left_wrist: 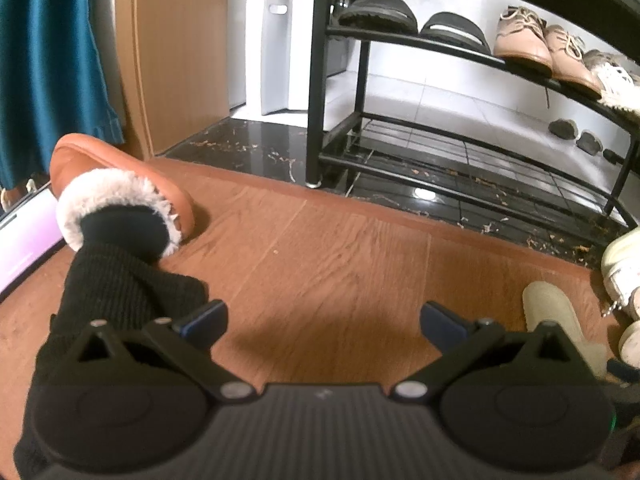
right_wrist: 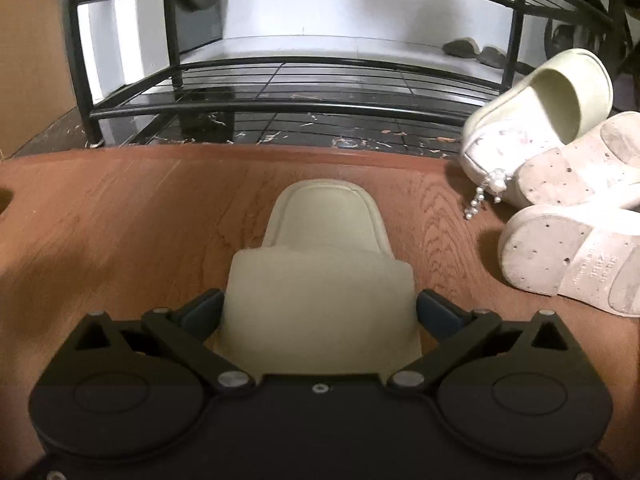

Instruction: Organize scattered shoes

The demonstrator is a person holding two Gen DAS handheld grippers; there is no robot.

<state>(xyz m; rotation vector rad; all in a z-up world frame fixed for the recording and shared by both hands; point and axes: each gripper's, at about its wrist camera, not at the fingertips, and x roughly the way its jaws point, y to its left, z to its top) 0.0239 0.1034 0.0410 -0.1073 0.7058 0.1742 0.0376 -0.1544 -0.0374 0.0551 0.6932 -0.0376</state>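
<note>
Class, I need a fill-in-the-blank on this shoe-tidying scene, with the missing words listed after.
1. The right claw straddles a cream ____.
2. The shoe rack has a pair of black sandals on its ____ shelf.
3. The brown slipper has a ____ lining.
4. The left claw holds ____.

Missing words: slipper; upper; fluffy white; nothing

white clog sole [right_wrist: 592,276], moulded lettering, illegible

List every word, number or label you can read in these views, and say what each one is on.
Nothing can be read with confidence.
Upturned sole of the nearer white clog: moulded text and what look like size numbers, too blurred to read.
Sole of the other upturned white clog: faint marks, unreadable.
White paper bag: no print visible.
</note>
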